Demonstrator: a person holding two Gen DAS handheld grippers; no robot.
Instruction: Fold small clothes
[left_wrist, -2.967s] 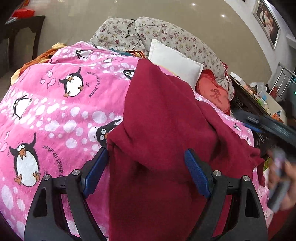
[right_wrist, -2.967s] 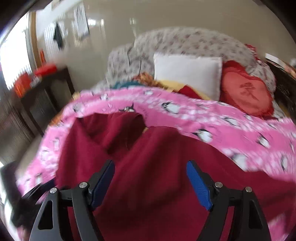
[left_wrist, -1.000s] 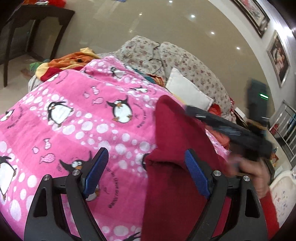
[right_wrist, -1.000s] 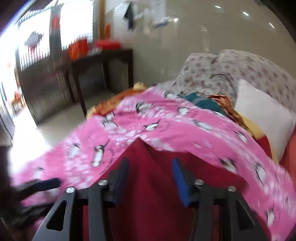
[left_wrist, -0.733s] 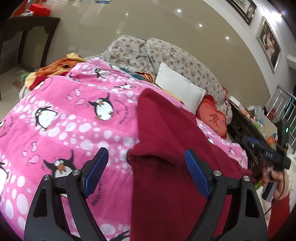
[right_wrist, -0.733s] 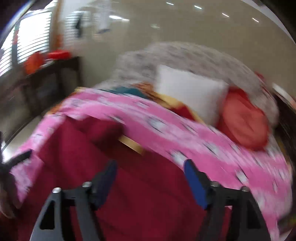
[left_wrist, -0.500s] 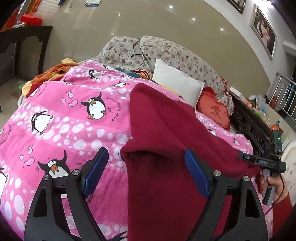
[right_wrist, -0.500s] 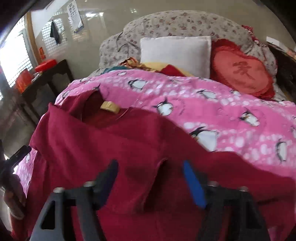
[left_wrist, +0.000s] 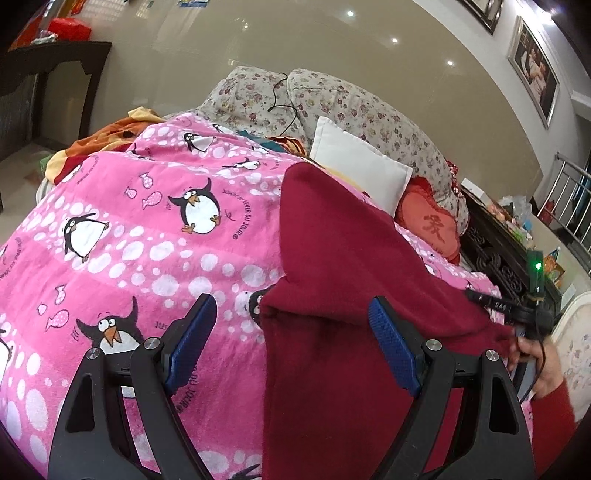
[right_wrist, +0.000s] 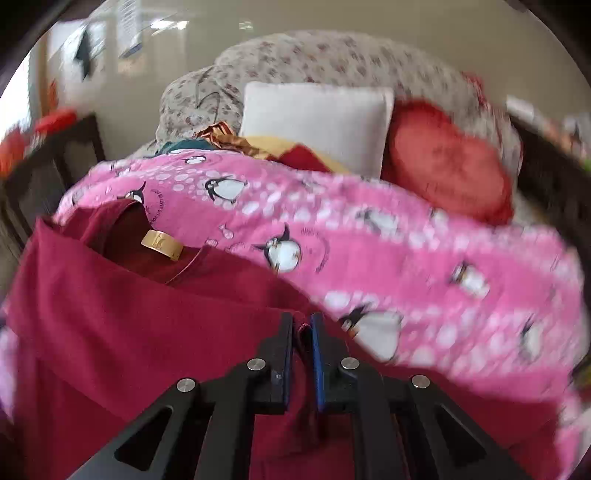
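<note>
A dark red sweater (left_wrist: 343, 317) lies on a pink penguin blanket (left_wrist: 129, 236), partly folded over itself. My left gripper (left_wrist: 291, 332) is open and empty, hovering over the sweater's near left edge. In the right wrist view the sweater (right_wrist: 147, 332) shows its neck opening with a gold label (right_wrist: 161, 244) at the left. My right gripper (right_wrist: 302, 334) is shut on a pinch of the sweater's red cloth at its right edge. The right gripper also shows in the left wrist view (left_wrist: 513, 314), at the sweater's far right corner.
A white pillow (left_wrist: 358, 166), a red heart cushion (left_wrist: 432, 229) and a floral cushion (left_wrist: 332, 99) sit at the far end. Orange cloth (left_wrist: 110, 136) lies at the far left. A dark table (left_wrist: 44, 74) stands left, dark carved furniture (left_wrist: 502, 258) right.
My right gripper was open over the sweater and has now shut on its right edge. My left gripper stayed open over the left edge, with only small shifts.
</note>
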